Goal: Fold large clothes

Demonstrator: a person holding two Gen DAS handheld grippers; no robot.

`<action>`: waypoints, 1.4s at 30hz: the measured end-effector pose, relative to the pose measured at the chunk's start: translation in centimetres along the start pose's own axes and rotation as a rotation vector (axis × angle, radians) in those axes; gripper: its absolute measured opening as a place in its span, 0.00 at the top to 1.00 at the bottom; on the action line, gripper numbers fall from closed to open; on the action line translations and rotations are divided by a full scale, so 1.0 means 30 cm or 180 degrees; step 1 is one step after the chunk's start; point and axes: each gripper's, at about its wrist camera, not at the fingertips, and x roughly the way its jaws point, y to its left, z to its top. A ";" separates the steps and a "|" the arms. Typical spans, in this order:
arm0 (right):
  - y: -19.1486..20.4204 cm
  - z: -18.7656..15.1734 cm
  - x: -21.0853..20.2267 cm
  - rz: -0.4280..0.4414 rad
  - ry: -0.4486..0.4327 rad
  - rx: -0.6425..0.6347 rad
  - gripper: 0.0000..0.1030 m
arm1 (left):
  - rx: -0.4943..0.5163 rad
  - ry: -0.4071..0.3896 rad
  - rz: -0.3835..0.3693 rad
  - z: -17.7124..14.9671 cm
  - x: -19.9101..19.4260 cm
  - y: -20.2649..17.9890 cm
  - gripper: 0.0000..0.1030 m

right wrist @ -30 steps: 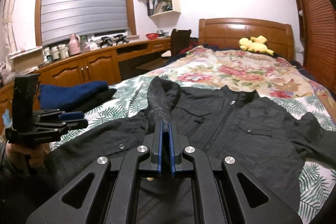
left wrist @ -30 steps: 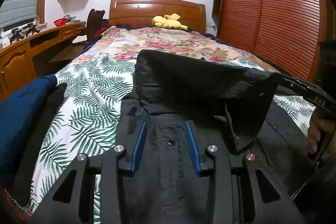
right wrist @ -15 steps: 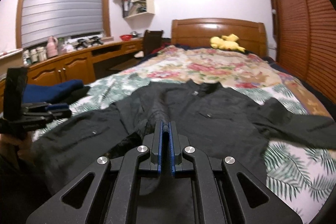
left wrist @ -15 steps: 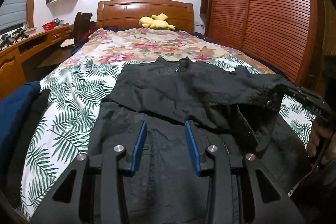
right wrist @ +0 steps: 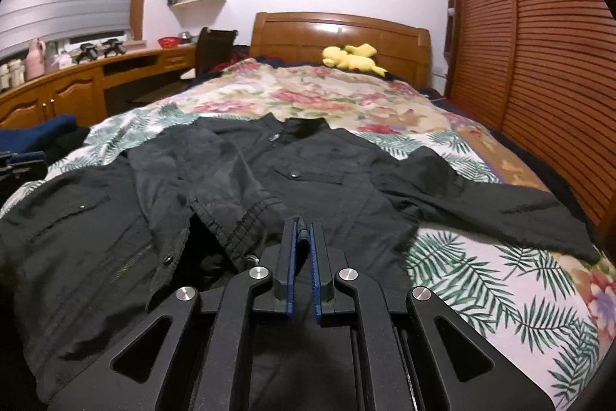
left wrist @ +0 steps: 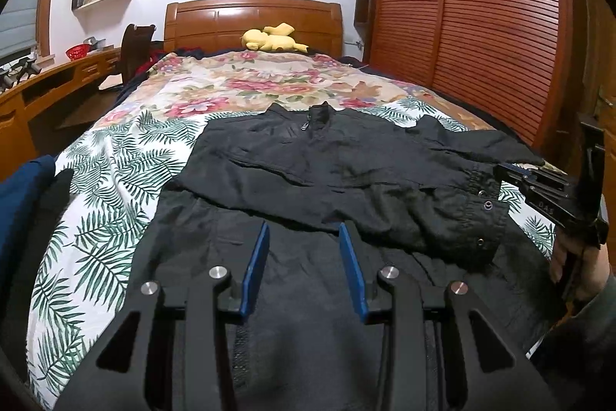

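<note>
Black jacket point(left wrist: 346, 180) mid-fold, sleeve point(right wrist: 238, 203) pinched in right gripper point(right wrist: 302, 241), left gripper point(left wrist: 304, 245) apart, empty; next, release onto the chest.

Black jacket point(left wrist: 308, 156) with snap buttons, spread front-up on the bed point(left wrist: 115, 180), collar at the far end, left sleeve folded across the chest, right sleeve stretched rightward

Both wrist views sit low at the bed's foot, facing the headboard point(left wrist: 254, 22), close over a black jacket point(left wrist: 338, 160). Left view is on the desk point(right wrist: 77, 83) side, right view on the wardrobe point(right wrist: 539, 56) side. Shared: jacket, headboard, yellow plush point(right wrist: 352, 58).
</note>
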 end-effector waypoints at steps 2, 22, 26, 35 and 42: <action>-0.010 0.003 -0.006 -0.0131 -0.0026 0.0011 0.89 | 0.0014 -0.0001 -0.0012 0.001 -0.002 -0.013 0.65; 0.072 -0.051 0.106 0.0394 0.0374 -0.0002 0.69 | 0.0183 -0.0062 -0.0120 0.032 0.022 -0.098 0.64; 0.084 -0.071 0.156 0.0403 0.0594 -0.0032 0.69 | 0.0255 -0.0171 -0.0193 0.061 0.010 -0.123 0.60; 0.071 -0.091 0.186 0.0403 0.0761 0.0046 0.69 | 0.0239 -0.0364 -0.0234 0.138 0.089 -0.140 0.57; 0.078 -0.095 0.194 0.0369 0.0777 0.0006 0.69 | 0.0100 -0.0263 -0.0268 0.151 0.233 -0.113 0.57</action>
